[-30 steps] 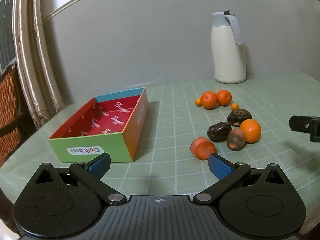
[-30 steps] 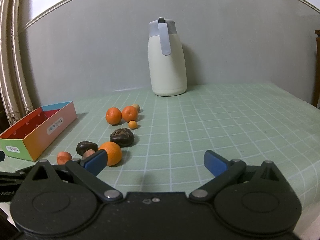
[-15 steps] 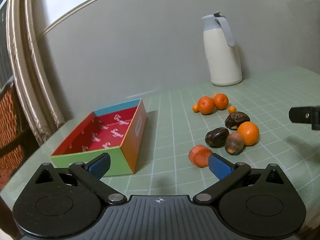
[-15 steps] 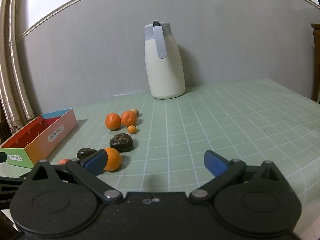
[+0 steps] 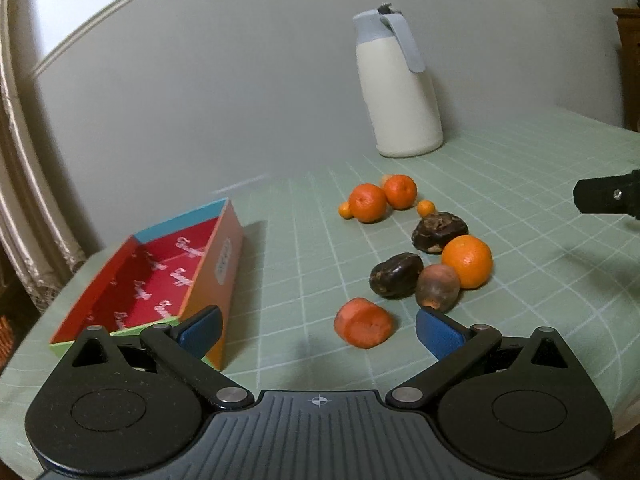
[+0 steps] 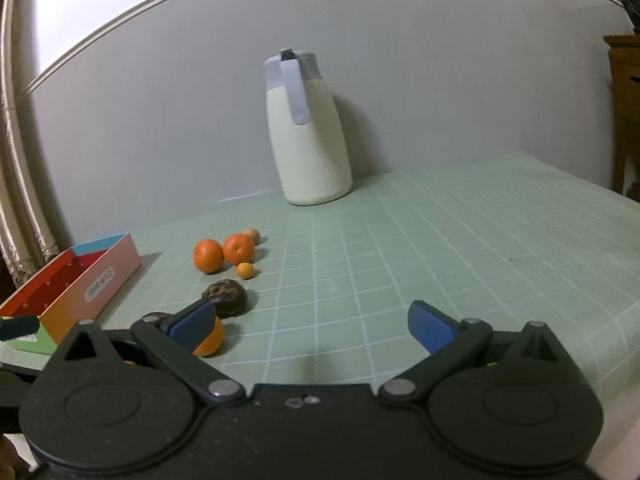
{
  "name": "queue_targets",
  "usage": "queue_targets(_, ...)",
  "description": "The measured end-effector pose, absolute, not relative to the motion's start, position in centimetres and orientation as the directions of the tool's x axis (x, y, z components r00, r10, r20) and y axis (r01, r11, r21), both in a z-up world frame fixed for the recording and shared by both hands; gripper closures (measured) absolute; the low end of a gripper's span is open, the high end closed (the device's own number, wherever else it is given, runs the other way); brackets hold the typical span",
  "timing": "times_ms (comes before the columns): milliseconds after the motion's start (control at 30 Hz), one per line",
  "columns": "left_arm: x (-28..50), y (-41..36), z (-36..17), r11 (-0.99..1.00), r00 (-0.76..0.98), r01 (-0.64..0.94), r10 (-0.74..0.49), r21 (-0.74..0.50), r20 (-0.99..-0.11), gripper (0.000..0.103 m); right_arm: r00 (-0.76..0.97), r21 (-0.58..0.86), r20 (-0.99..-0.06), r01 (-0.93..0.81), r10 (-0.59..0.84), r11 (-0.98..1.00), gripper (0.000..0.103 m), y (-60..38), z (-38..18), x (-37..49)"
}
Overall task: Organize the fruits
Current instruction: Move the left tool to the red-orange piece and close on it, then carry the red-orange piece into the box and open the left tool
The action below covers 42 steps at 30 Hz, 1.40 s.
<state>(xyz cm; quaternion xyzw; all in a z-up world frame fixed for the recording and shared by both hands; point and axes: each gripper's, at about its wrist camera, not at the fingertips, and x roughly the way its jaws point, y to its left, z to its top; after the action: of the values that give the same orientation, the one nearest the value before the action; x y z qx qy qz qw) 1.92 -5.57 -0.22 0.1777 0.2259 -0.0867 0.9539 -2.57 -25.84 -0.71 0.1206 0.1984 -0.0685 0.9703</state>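
- Left gripper is spread wide and empty; the carrot piece lies loose between its tips, nearest the table's front edge.
- Advance low, straddle it squarely, close gently, then carry it to the open box by the left edge.
- Right gripper is likewise released and empty.

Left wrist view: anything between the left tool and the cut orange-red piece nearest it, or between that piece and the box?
Nothing visible. The left tool is open, with the orange-red piece just ahead on bare tablecloth. The stretch from it to the colourful box is bare too; the other fruits lie on the piece's far side.
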Motion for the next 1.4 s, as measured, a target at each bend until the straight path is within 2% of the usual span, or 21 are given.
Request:
queue_targets(67,2.3,-5.7,-0.5,0.919,0.878,0.257,-0.093,0.3,-0.47,0.002,0.911,0.224,-0.403,0.185,-0.082,0.957,0.0,-26.2,-0.7,-2.5)
queue_targets(167,2.8,-6.1,-0.8,0.915,0.867,0.273,-0.1,0.298,-0.488,0.024,0.913,0.236,-0.4,0.188,-0.081,0.953,0.0,-26.5,-0.7,-2.6)
queue_targets(200,3.0,-6.1,-0.9,0.916,0.859,0.278,-0.102,0.288,-0.502,0.027,0.914,0.237,-0.399,0.186,-0.08,0.954,0.0,-26.4,-0.7,-2.6)
queue_targets(367,3.7,-6.0,-1.2,0.924,0.847,0.28,-0.11,0.259,-0.52,0.028,0.914,0.237,-0.399,0.175,-0.068,0.956,0.0,-26.3,-0.7,-2.4)
queue_targets(500,4.2,-6.1,-1.4,0.927,0.832,0.295,-0.129,0.233,-0.54,0.044,0.915,0.239,-0.399,0.168,-0.061,0.956,0.0,-26.2,-0.6,-2.3)
queue_targets(933,5.2,-6.7,-2.1,0.94,0.799,0.309,-0.175,0.143,-0.575,0.046,0.914,0.247,-0.404,0.156,-0.045,0.956,0.0,-26.0,-0.7,-1.7)
queue_targets(1000,5.2,-6.7,-2.1,0.942,0.795,0.311,-0.187,0.123,-0.577,0.053,0.913,0.252,-0.405,0.158,-0.044,0.955,0.0,-26.1,-0.7,-1.7)
queue_targets(1133,5.2,-6.8,-2.2,0.944,0.796,0.309,-0.189,0.116,-0.574,0.057,0.912,0.261,-0.409,0.164,-0.045,0.951,0.0,-26.3,-0.8,-1.6)
queue_targets(1200,5.3,-6.7,-2.2,0.947,0.796,0.302,-0.19,0.106,-0.574,0.066,0.911,0.265,-0.409,0.166,-0.045,0.95,0.0,-26.4,-0.8,-1.6)
queue_targets(1400,5.4,-6.7,-2.3,0.951,0.798,0.293,-0.187,0.098,-0.573,0.066,0.909,0.27,-0.414,0.167,-0.042,0.948,0.0,-26.6,-0.9,-1.4)
